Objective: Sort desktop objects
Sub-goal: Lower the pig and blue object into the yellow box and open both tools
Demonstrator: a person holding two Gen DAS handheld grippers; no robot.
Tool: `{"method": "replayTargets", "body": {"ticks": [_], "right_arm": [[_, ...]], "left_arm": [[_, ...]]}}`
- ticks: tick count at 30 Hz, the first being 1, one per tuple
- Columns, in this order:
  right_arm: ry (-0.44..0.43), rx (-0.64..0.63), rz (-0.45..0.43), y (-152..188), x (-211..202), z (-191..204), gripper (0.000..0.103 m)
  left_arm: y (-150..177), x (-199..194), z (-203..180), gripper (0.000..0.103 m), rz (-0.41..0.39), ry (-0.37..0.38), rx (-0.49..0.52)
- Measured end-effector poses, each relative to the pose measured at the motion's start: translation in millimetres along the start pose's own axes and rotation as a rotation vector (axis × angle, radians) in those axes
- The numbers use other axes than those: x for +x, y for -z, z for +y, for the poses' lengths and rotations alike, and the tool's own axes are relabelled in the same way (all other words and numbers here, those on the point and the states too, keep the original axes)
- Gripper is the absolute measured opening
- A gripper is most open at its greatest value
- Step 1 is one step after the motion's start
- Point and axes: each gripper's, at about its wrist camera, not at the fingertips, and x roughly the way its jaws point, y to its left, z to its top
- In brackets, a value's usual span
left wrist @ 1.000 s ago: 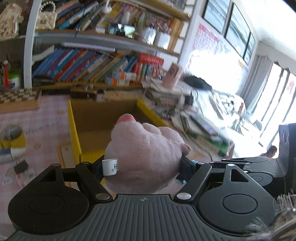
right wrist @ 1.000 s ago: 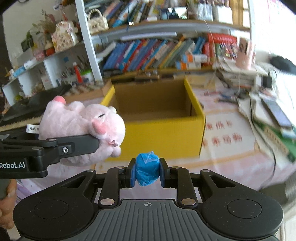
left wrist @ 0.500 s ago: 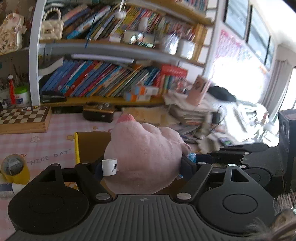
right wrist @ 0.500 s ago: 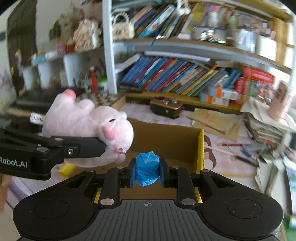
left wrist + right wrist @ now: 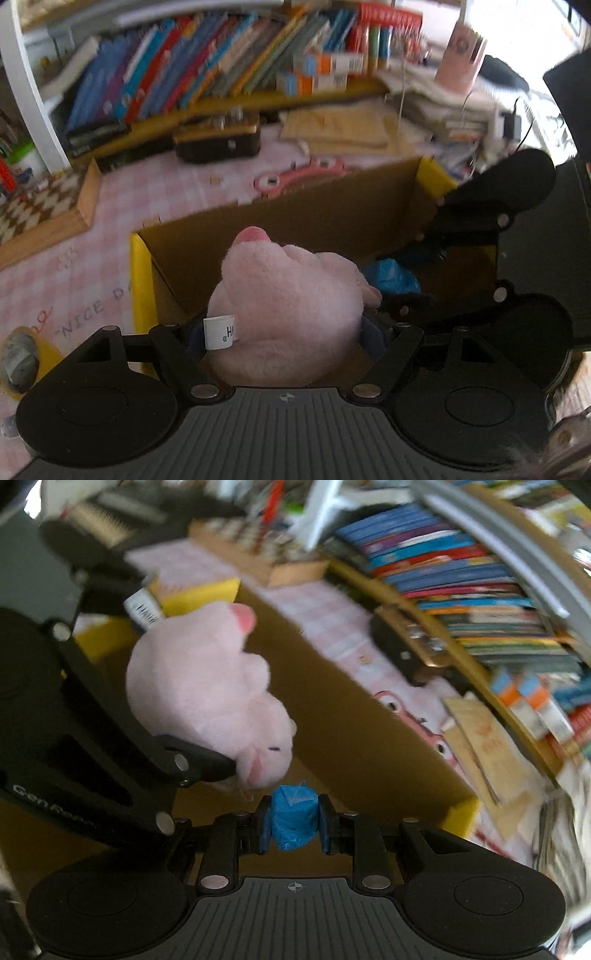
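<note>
Left gripper (image 5: 291, 325): I have its jaws clamped wide on the pink plush pig (image 5: 288, 314), one pad on each flank, the white tag (image 5: 219, 332) sticking out at the left pad. The pig's long axis runs away from the tongs, hind end at the pads, a pink foot uppermost, and in the right wrist view its face hangs down over the box floor.

Right gripper (image 5: 294, 825): I have its jaws pressed together on a small blue wrapped lump (image 5: 294, 823), pinched square between the blue pads (image 5: 264, 827); the lump projects only a little past them.

Receiver: yellow cardboard box (image 5: 142, 280), open-topped, standing on the pink checked tablecloth (image 5: 166, 184). Both loads hang inside the line of its rim, above the brown floor, the pig toward the left wall, the blue lump toward the right wall and just beside the pig's snout. Neither load appears to rest on the floor yet.

Governing relation, as I judge it: the box floor lies straight below and ahead of both tongs, so the coming release is a drop, not a carry. Which hand is the nearer to the floor I cannot tell.

Surroundings: chessboard (image 5: 40, 206) off the box's far left corner; a dark case (image 5: 218, 142) and paper envelopes (image 5: 336, 127) beyond the far wall; bookshelf (image 5: 221, 62) behind
</note>
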Motion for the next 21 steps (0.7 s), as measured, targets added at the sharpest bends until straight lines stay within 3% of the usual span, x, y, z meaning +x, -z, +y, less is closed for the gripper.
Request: {"method": "replayTargets", "body": {"ticks": [8,13,16,18,21], "right_arm": [[-0.073,-0.114,0.117,-0.8,20.9,4.4,0.024],[-0.05,-0.127,0.096,2.9,15.4,6.6,0.027],[-0.055,-0.086,0.064,0.8,9.6,1.1,0.042],[-0.049,-0.065,0.037,1.4,1.7,-2.0,0.057],[-0.021,-0.047,-0.025,5.0,-18.3,-4.3,0.061]], "left_arm": [[-3.8,12.1,-13.0,0.079,0.063,-0.068,0.106],[-4.5,12.1,-13.4,0.083,0.056,-0.087,0.098],[-2.7,4.6,-11.2,0.084,0.011,-0.106,0.071],[-1.0,-5.1,-8.7,0.096,-0.037,-0.123,0.053],[0.8,-26.3,-4.8,0.1,-0.113,-0.112,0.0]]}}
